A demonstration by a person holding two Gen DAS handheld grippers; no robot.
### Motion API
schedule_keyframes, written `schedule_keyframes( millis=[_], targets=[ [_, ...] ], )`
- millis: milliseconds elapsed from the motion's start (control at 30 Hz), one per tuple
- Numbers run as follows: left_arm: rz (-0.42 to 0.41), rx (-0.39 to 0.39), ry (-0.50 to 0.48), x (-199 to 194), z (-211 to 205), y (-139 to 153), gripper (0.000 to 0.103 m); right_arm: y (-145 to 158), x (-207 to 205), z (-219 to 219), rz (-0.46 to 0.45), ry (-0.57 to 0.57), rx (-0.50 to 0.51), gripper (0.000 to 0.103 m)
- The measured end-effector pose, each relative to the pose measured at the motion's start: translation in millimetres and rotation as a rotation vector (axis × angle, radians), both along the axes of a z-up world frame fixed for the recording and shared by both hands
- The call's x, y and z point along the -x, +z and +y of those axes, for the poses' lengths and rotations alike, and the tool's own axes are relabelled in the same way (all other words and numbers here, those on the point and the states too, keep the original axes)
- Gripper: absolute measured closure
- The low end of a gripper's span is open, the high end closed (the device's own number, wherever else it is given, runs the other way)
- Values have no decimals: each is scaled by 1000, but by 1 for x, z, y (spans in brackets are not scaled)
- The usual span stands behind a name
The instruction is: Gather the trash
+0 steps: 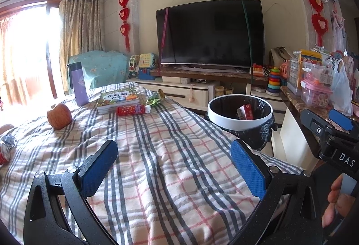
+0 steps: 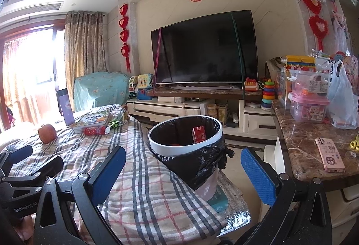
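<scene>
A white-rimmed bin (image 1: 240,125) with a black liner stands right of the checked table; it also shows in the right wrist view (image 2: 186,146). A red carton (image 1: 245,112) (image 2: 198,135) lies inside it. On the table's far end lie a red bottle (image 1: 131,109) (image 2: 95,131) and a green wrapper (image 1: 155,99) (image 2: 115,124). A crushed red can (image 1: 5,150) sits at the left edge. My left gripper (image 1: 174,166) is open and empty over the cloth. My right gripper (image 2: 182,174) is open and empty, in front of the bin.
An apple (image 1: 59,115), a purple flask (image 1: 78,84) and a stack of books (image 1: 117,100) sit on the checked cloth (image 1: 157,155). A marble counter (image 2: 305,150) at the right holds a pink phone (image 2: 329,154), plastic boxes and a bag. A TV stands behind.
</scene>
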State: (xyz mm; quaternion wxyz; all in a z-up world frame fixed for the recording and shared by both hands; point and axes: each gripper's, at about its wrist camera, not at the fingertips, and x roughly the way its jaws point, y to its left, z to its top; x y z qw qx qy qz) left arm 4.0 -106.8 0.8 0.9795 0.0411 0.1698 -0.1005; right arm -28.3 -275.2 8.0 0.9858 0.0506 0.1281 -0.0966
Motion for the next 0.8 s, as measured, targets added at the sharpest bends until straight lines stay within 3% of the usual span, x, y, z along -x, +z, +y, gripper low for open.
schedule_keyframes(
  millis=[800],
  targets=[
    [22, -1, -20, -7, -4, -4, 0, 0, -2, 1, 13, 17, -14, 0]
  ],
)
